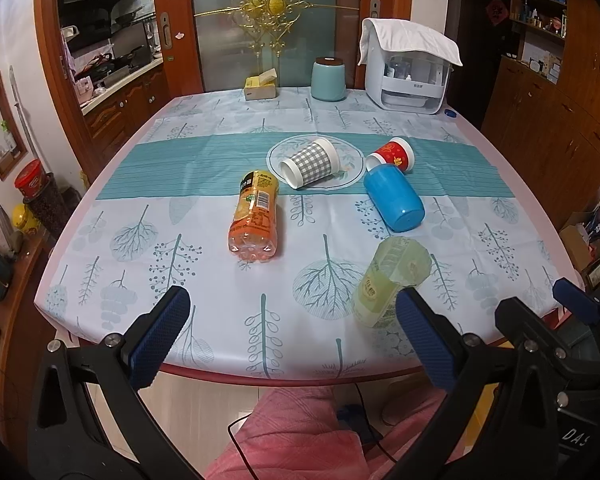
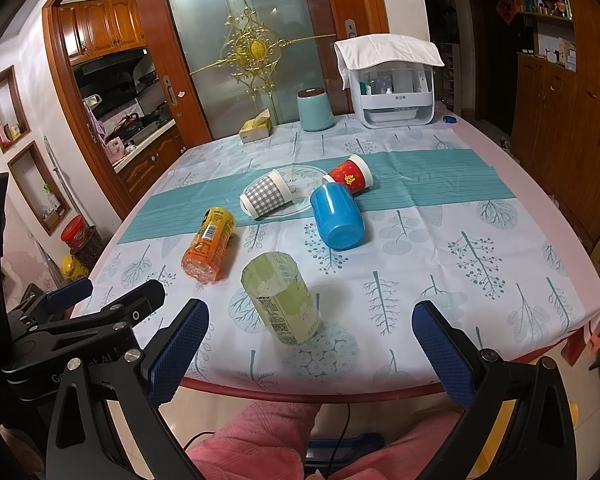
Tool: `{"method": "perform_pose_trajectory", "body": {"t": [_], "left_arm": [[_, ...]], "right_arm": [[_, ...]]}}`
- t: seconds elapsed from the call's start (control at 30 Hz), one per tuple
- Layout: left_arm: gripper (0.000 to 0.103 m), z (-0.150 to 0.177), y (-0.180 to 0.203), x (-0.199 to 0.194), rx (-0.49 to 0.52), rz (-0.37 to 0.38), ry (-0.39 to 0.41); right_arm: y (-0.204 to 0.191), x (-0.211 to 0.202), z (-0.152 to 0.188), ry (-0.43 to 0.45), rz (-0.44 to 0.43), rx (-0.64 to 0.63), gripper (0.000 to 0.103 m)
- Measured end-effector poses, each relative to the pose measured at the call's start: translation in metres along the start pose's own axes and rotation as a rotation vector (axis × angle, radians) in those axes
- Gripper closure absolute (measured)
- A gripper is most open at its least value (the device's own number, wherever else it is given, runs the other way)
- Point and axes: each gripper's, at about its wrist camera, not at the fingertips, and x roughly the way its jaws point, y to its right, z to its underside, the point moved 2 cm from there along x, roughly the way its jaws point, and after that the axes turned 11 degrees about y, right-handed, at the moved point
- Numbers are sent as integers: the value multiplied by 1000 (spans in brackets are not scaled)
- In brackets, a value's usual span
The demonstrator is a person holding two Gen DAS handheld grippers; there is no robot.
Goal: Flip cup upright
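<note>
Several cups lie on their sides on the table: a grey checked cup [image 1: 312,163] [image 2: 267,197], a red cup [image 1: 393,155] [image 2: 350,176], a blue cup [image 1: 394,201] [image 2: 338,216], an orange bottle-like cup [image 1: 255,217] [image 2: 210,245] and a pale green cup [image 1: 390,280] [image 2: 284,296]. My left gripper [image 1: 292,336] is open and empty, held before the table's near edge. My right gripper [image 2: 312,344] is open and empty, just in front of the green cup. Each gripper shows at the edge of the other's view.
The table [image 1: 204,370] carries a leaf-patterned cloth. At the far end stand a teal canister [image 1: 328,80], a yellow tissue box [image 1: 260,86] and a white appliance under a towel [image 1: 410,76]. Wooden cabinets stand right, a kitchen doorway left. My pink-clad legs are below.
</note>
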Motion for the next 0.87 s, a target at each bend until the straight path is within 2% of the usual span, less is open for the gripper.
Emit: {"method": "perform_pose_trajectory", "body": {"t": [0.87], "left_arm": [[1, 0, 1, 1, 1, -4, 3]], "right_arm": [[-4, 7, 6, -2, -5, 4, 0]]}}
